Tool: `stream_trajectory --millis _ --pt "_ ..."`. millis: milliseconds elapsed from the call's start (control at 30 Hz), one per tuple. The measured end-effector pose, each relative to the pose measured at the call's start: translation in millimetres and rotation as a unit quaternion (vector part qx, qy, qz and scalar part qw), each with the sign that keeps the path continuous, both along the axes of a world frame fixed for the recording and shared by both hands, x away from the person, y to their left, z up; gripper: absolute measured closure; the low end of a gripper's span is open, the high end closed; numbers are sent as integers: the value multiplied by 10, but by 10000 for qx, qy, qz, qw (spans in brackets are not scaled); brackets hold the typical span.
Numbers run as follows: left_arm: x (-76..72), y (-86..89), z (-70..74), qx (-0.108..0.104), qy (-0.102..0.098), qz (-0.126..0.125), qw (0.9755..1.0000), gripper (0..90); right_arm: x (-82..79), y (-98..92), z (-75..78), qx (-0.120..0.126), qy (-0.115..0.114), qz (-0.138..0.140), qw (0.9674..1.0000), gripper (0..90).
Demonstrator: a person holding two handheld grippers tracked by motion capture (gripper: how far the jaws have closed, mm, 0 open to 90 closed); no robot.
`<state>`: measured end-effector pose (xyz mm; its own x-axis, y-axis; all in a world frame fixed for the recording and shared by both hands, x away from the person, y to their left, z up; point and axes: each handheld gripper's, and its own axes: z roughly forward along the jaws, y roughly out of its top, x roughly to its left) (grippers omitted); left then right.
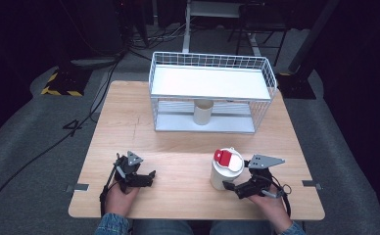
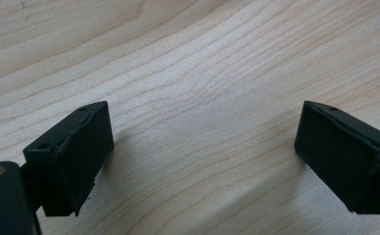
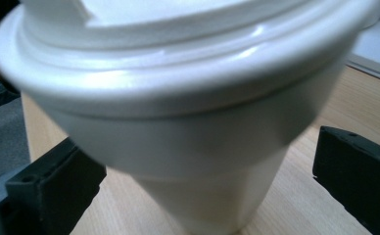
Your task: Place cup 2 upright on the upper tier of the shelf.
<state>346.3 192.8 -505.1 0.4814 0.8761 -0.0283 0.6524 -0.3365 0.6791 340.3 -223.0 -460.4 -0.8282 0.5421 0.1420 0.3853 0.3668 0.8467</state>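
A white foam cup (image 1: 225, 171) with a white lid and a red tab stands upright on the wooden table (image 1: 178, 142), front right. My right gripper (image 1: 236, 187) sits just behind and to the right of it, jaws wide. In the right gripper view the cup (image 3: 198, 122) looms between the two black jaws of that gripper (image 3: 207, 181); a strip of table shows between the cup and the right-hand jaw, and the pads do not press on it. My left gripper (image 1: 146, 177) rests low at front left, open, and its view has bare wood between the jaws (image 2: 202, 156).
A white wire rack (image 1: 212, 93) with a flat white shelf stands at the table's far side. A beige cylinder (image 1: 202, 113) stands under that shelf. Cables trail on the grey floor to the left. Bare wood lies between the rack and the grippers.
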Motion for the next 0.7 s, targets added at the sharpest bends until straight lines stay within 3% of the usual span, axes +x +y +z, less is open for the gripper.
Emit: stream_trajectory --millis 233,433,500,700 --pt "0 0 -1 -1 -2 3 10000 81 26 147 -82 8 -235 -70 9997 0" --pt "1 0 0 -3 -1 -2 10000 81 21 203 -130 165 -422 -177 9988 0" --pt "1 0 0 0 -1 -1 10000 81 23 227 -154 130 -406 -219 9989 1" --pt "1 0 0 -3 -4 -1 10000 81 12 234 -169 169 -497 -247 9983 74"
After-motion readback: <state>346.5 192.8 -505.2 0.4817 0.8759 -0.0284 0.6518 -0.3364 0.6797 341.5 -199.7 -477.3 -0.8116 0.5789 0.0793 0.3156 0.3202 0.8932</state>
